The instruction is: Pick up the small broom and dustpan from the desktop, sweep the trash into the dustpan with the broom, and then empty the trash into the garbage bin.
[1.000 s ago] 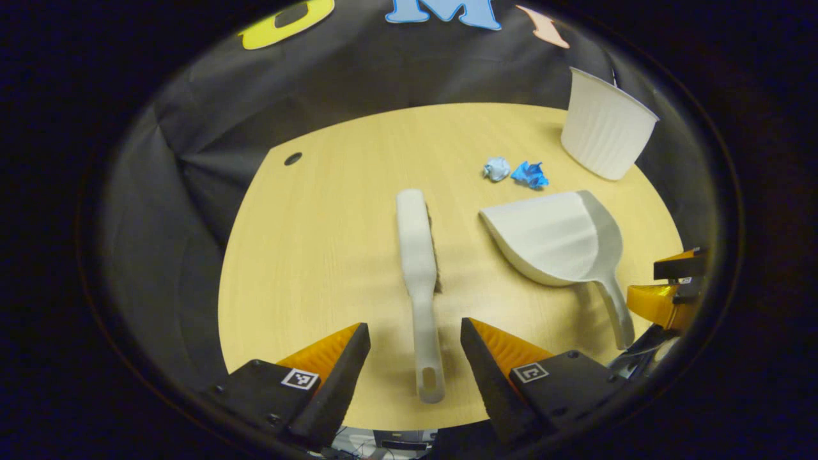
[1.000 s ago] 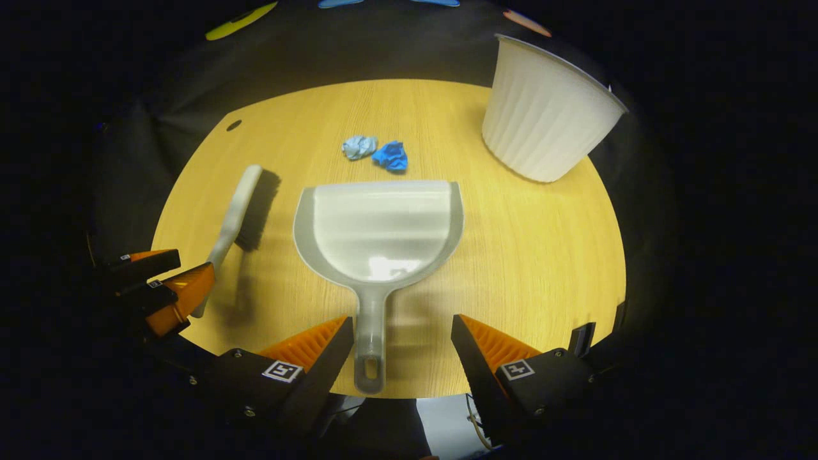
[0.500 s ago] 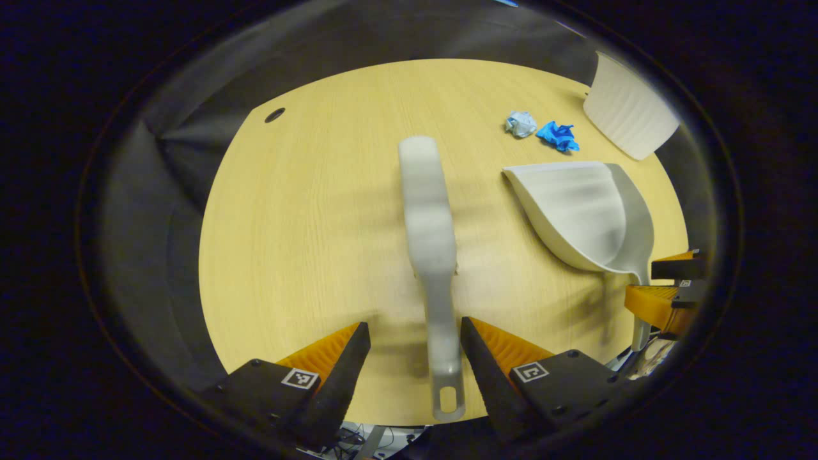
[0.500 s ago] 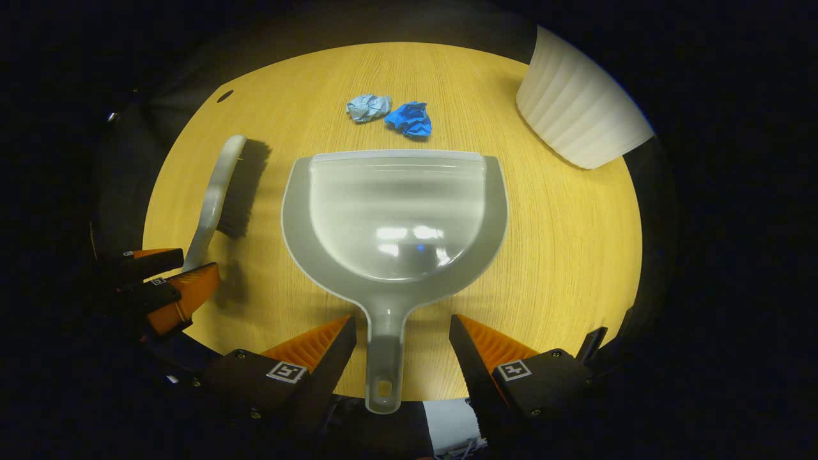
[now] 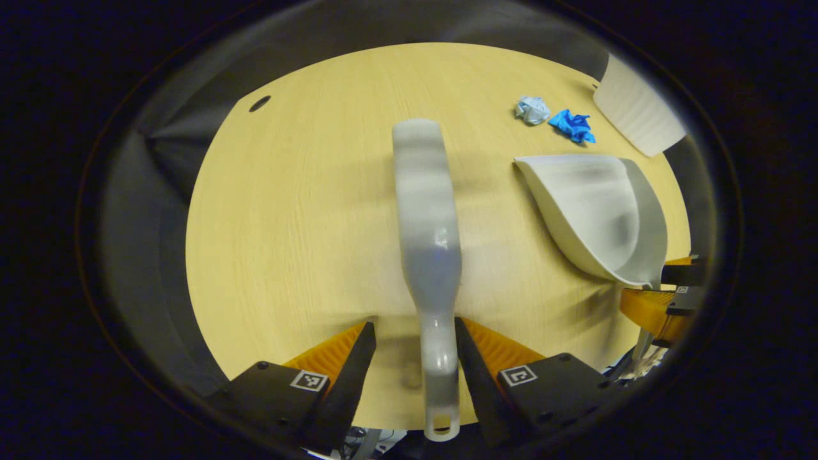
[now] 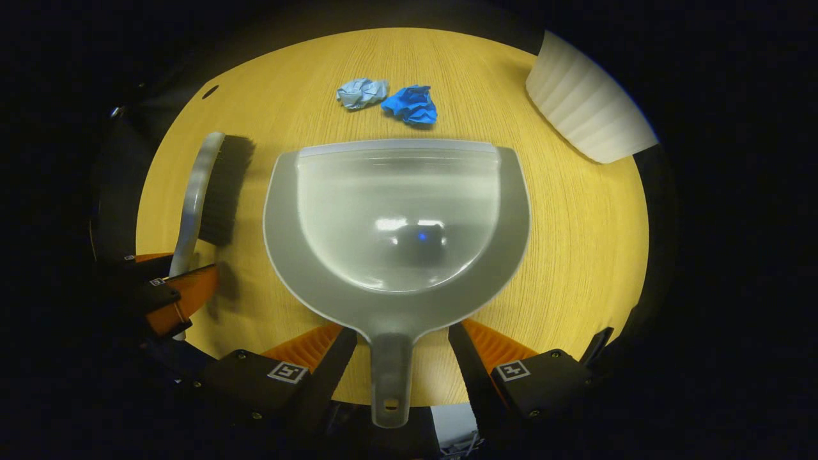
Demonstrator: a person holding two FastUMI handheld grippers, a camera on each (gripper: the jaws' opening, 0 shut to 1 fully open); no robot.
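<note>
A pale grey small broom (image 5: pixel 425 204) lies on the wooden desktop (image 5: pixel 287 223), bristles down. Its handle runs back between the fingers of my left gripper (image 5: pixel 412 335), which is open; the handle sits close to the right finger. In the right gripper view the grey dustpan (image 6: pixel 396 217) lies flat, and its handle passes between the fingers of my open right gripper (image 6: pixel 399 338) with a gap on each side. Two crumpled paper balls, light blue (image 6: pixel 361 92) and blue (image 6: pixel 410 105), rest just beyond the pan's front lip. The broom (image 6: pixel 204 191) lies to the pan's left.
A white ribbed garbage bin (image 6: pixel 588 108) stands at the far right of the desktop (image 6: pixel 575 223), also seen as bin (image 5: pixel 636 118). A small cable hole (image 5: pixel 259 103) is at the far left. The desk's near edge lies just below both grippers.
Both grippers have moved forward and lower, so the broom handle and the dustpan handle now lie deeper between their open fingers. Broom, dustpan and paper balls have stayed put.
</note>
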